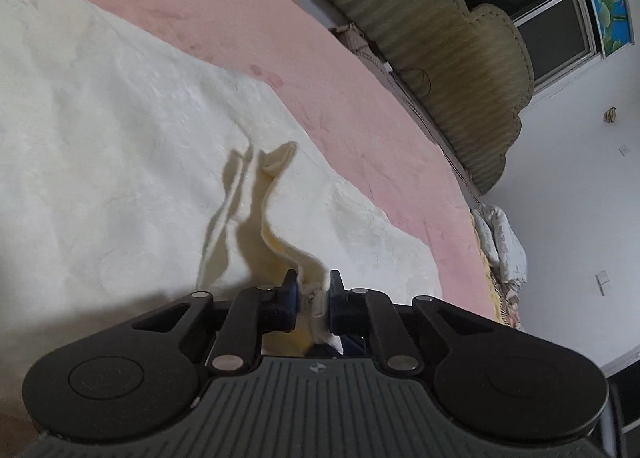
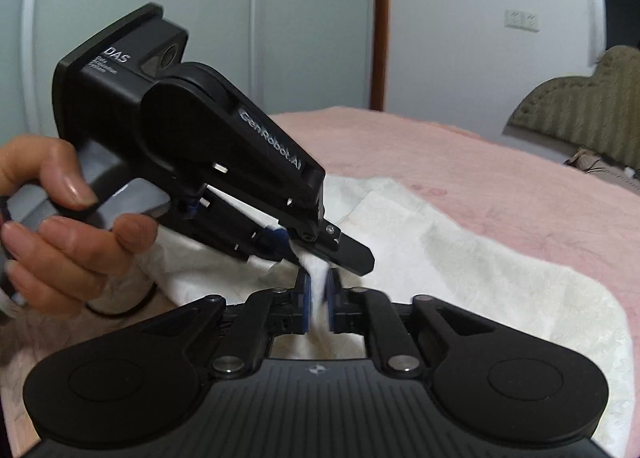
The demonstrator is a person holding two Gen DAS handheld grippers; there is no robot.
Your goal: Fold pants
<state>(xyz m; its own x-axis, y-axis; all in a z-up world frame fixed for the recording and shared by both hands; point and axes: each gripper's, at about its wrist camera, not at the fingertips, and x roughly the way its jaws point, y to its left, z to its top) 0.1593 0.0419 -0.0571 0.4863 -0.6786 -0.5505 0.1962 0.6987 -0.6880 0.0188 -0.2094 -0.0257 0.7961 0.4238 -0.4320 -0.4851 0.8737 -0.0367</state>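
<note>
**Both grippers pinch one edge of the pants above the bed**

The pants (image 2: 480, 258), white and fleecy, lie spread on the pink bedcover (image 2: 500, 161), filling the near part of the bed and running off to the right. One edge is lifted clear of the rest. The left gripper (image 1: 313, 290) is clenched on a thick, doubled band of that edge, which stands up between its pads and trails away across the cloth, casting a shadow on it. The right gripper (image 2: 318, 298) is also clenched, on a tuft of the same white fleece. In the right wrist view the left gripper comes in from the left, held by a hand (image 2: 60, 225), and its tips sit just beside the right gripper's, nearly touching.

Judging from this, a fold is under way, with the edge about to be carried over.

The risks: the two grips sit so close that the edge on either side hangs unsupported and may sag or bunch, giving a crooked fold. The fleece is plush, and could slip from the pads if pulled hard. The tips might collide.

A padded headboard (image 1: 452, 69) stands at the far side.
</note>
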